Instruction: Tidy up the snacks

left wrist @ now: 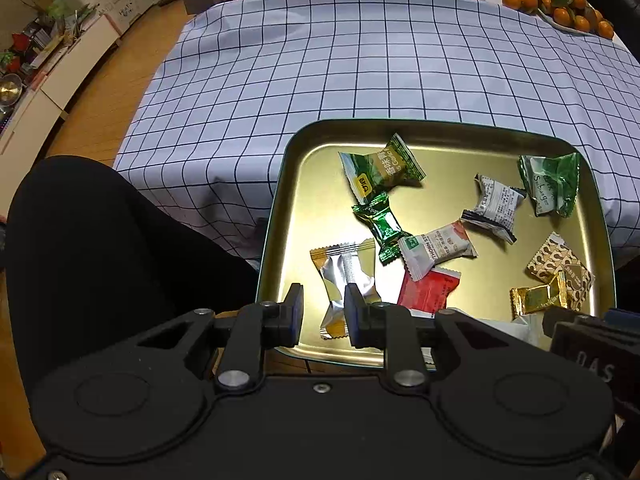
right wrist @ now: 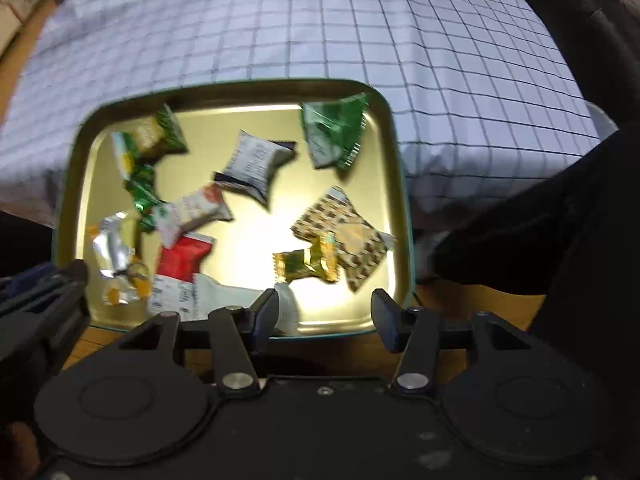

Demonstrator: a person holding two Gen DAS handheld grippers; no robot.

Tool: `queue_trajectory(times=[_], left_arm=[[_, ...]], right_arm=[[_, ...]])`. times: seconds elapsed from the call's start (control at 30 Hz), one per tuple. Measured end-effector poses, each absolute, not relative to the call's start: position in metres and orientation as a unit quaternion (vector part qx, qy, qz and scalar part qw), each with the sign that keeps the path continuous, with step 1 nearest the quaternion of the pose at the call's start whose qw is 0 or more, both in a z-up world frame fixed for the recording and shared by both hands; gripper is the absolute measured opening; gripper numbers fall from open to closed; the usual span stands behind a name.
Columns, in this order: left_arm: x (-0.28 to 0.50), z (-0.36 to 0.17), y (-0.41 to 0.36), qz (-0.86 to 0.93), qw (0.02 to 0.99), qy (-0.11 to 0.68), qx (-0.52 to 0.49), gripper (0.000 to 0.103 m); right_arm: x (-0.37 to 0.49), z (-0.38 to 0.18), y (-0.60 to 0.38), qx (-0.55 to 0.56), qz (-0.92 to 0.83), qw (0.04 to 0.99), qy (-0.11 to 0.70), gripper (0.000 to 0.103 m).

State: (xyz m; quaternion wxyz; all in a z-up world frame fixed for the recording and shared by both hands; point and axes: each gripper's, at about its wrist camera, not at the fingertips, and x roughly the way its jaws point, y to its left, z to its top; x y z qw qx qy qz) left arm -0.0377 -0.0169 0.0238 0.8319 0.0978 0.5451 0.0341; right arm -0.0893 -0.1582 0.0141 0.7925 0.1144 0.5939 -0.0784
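Observation:
A gold tin tray (left wrist: 280, 184) (right wrist: 240, 88) sits at the near edge of the table and holds several wrapped snacks. Among them are a green packet (left wrist: 384, 170), a green twist candy (left wrist: 380, 226), a red packet (left wrist: 428, 290), a white-and-black packet (left wrist: 494, 208), a brown patterned packet (right wrist: 344, 236) and a gold candy (right wrist: 308, 264). My left gripper (left wrist: 323, 300) hangs open over the tray's near left corner, just above a silver-and-orange packet (left wrist: 344, 280) (right wrist: 114, 252). My right gripper (right wrist: 326, 304) stands wide open over the near rim. A white packet (right wrist: 224, 296) lies by its left finger.
A blue-checked tablecloth (left wrist: 360, 60) covers the table beyond the tray. A plate of oranges (left wrist: 560, 4) and clutter sit at the far edge. A person's black-clad legs (left wrist: 100, 248) (right wrist: 560, 220) flank the tray. Wooden floor and low shelves (left wrist: 60, 80) lie to the left.

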Motion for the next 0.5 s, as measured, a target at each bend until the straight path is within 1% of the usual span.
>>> queue_trajectory(times=[0.03, 0.13, 0.17, 0.2, 0.33, 0.5], left_arm=[[-0.038, 0.025, -0.016, 0.034, 0.835, 0.541, 0.097, 0.033], [-0.039, 0.027, -0.017, 0.033, 0.841, 0.53, 0.102, 0.033], [-0.038, 0.027, -0.017, 0.034, 0.841, 0.529, 0.105, 0.033], [-0.038, 0.027, -0.018, 0.036, 0.84, 0.531, 0.104, 0.033], [-0.036, 0.023, -0.019, 0.0, 0.828, 0.553, 0.094, 0.034], [-0.039, 0.02, -0.025, 0.005, 0.825, 0.555, 0.105, 0.034]], right_arm=[[-0.093, 0.017, -0.161, 0.133, -0.076, 0.799, 0.581, 0.052], [-0.103, 0.027, -0.171, 0.196, -0.055, 0.818, 0.539, 0.057], [-0.103, 0.026, -0.174, 0.209, -0.055, 0.813, 0.54, 0.062], [-0.101, 0.026, -0.175, 0.217, -0.057, 0.807, 0.546, 0.062], [-0.099, 0.024, -0.171, 0.186, -0.081, 0.805, 0.557, 0.062], [-0.097, 0.019, -0.166, 0.162, -0.084, 0.801, 0.571, 0.062]])
